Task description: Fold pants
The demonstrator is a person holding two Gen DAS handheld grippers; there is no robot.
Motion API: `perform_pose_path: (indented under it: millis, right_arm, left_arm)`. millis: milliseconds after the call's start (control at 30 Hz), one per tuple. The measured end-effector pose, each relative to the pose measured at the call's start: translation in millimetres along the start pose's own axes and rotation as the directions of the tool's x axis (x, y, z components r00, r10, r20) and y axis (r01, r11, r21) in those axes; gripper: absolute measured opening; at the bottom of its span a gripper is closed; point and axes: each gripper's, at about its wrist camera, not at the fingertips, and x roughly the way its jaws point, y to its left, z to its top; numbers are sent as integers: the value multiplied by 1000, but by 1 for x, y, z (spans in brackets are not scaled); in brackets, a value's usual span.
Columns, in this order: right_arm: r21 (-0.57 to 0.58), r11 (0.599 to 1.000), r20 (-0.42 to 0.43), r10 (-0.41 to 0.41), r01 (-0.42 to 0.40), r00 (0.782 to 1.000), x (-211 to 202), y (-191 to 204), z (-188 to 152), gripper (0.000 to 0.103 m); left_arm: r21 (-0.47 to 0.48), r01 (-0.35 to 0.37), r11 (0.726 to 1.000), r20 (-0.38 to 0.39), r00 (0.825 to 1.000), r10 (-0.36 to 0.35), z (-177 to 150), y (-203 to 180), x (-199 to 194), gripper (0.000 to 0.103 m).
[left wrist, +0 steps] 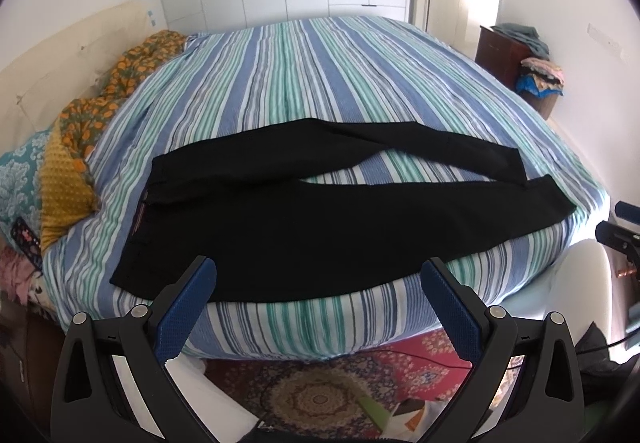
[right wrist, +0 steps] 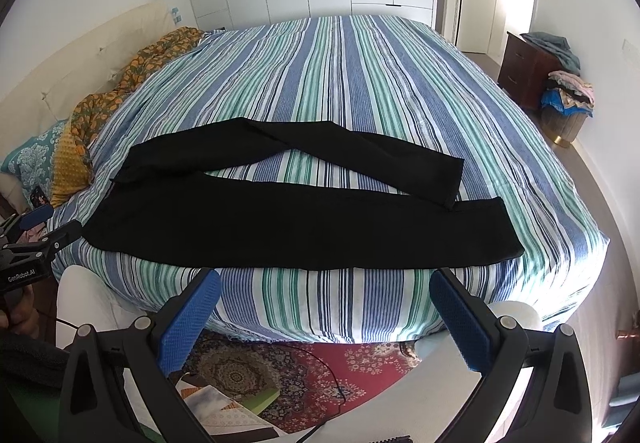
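Black pants (left wrist: pixel 304 215) lie flat on the striped bed (left wrist: pixel 320 83), waistband to the left, both legs spread out to the right in a V. They also show in the right wrist view (right wrist: pixel 280 215). My left gripper (left wrist: pixel 318 275) is open and empty, held just before the bed's near edge by the waist end. My right gripper (right wrist: pixel 325 285) is open and empty, off the near edge below the near leg. Each gripper shows at the edge of the other's view, the right one (left wrist: pixel 618 233) and the left one (right wrist: pixel 44 231).
Pillows and an orange patterned blanket (left wrist: pixel 100 103) lie along the bed's left side by the headboard. A patterned rug (right wrist: pixel 300 367) with papers and a cable covers the floor below. A brown nightstand (right wrist: pixel 528 67) and a laundry basket (right wrist: pixel 566 99) stand at the right wall. White wardrobes stand behind.
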Motion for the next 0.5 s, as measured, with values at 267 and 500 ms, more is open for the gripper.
perform_pose_path:
  millis: [267,500]
  right_arm:
    - [30,999,-1,27,-27,1000,-1,0,1,103]
    - [29,999,-7,16,-16,1000,-2,-1,-1,103]
  left_arm:
    - [4,2,1000,19,1000,-2,1,-1,-6,102]
    - [-11,-2,1000,22,1000,2,-2,1,-8,102]
